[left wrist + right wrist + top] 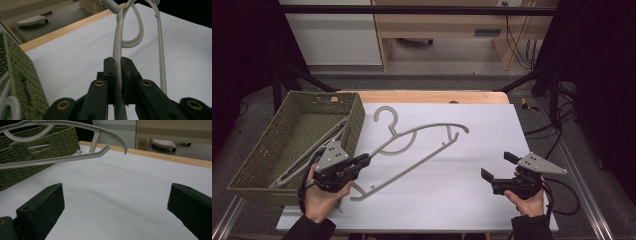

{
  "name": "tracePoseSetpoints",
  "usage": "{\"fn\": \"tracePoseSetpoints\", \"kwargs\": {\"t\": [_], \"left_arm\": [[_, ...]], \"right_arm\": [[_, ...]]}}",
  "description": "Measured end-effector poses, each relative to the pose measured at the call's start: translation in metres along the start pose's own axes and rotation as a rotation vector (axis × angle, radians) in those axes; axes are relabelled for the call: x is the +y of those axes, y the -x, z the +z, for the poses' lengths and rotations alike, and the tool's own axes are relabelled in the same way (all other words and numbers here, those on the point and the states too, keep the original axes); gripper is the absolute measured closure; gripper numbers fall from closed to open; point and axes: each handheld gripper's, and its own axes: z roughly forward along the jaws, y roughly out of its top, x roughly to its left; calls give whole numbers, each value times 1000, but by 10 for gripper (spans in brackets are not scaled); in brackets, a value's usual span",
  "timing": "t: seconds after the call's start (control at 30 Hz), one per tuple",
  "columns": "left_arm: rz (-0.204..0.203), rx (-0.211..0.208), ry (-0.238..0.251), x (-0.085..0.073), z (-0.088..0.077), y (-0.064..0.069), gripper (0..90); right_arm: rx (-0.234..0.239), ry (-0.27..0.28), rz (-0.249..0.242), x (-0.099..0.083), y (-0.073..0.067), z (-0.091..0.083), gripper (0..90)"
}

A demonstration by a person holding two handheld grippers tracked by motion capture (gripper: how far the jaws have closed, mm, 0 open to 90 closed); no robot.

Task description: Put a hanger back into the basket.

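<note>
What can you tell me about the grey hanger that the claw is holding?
The hanger is light grey and looks like smooth plastic. It has a round hook on top, two curved shoulders with an extra loop under the neck, and a straight bottom bar with small pegs. The left claw is shut on one arm, near the neck, holding it tilted over the white table, beside the green woven basket. Whether its low end touches the table is unclear.

Grey hanger (412,150) (lifted) above table
</note>
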Motion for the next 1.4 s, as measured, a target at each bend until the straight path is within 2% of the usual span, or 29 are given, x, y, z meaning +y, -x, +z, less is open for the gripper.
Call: {"fn": "tracePoseSetpoints", "kwargs": {"t": [0.1,0.33,0.47,0.6,0.67,0.83,1.07,1.2,1.4], "left_arm": [[1,20,18,6,-9,-5,834],[25,80,23,19,-26,-18,835],[26,115,53,23,-36,-27,835],[16,156,88,28,-55,-42,835],[13,180,90,30,-62,-48,835],[-6,254,123,32,-87,-71,835],[-50,366,156,28,-123,-110,834],[-59,432,136,21,-132,-132,834],[-75,495,90,1,-127,-161,834]], "right_arm": [[-3,-3,0,0,0,1,11],[-2,-3,1,-1,0,1,11],[-2,-3,1,0,0,1,11],[-3,-3,0,0,0,2,11],[-3,-4,0,0,0,1,11],[-3,-5,2,0,0,2,11],[-2,-8,1,-1,1,2,11],[-5,-9,5,-1,0,3,11],[-3,-14,4,-2,1,4,11]]}}
